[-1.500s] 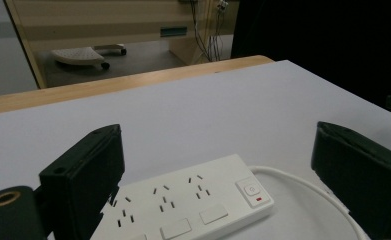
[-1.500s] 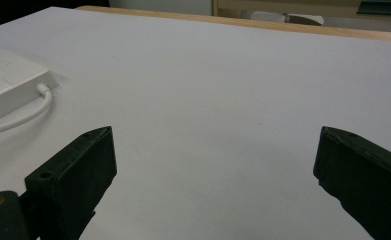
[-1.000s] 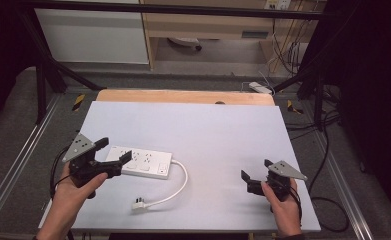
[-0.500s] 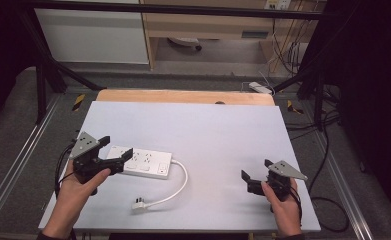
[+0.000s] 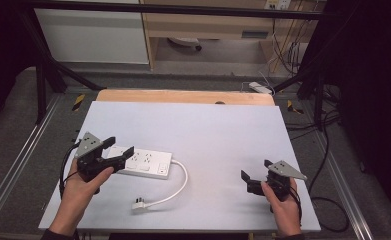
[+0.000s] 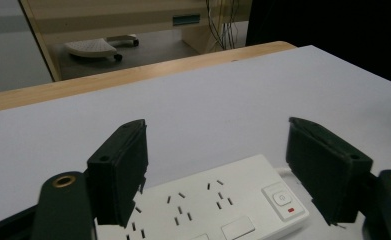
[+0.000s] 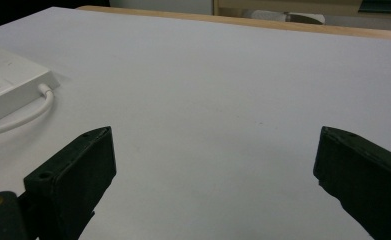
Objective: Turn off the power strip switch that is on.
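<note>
White tabletop (image 5: 218, 135), wooden strip along far edge. Left gripper (image 5: 119, 151): jaws wide apart, empty, straddling the left end of the white power strip (image 5: 143, 163) just above it; contact cannot be told. Left hand (image 5: 78, 192) low, angled toward the table's centre. Strip's cable (image 5: 175, 187) loops to its plug (image 5: 139, 203). Right gripper (image 5: 255, 175): jaws wide, empty, over bare table, well apart from strip.

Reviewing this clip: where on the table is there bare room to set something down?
Free: the white table beyond the power strip toward the wooden edge, and the middle stretch between its cord and the right gripper. Crowded: near-left, around the strip, plug and left gripper.
</note>
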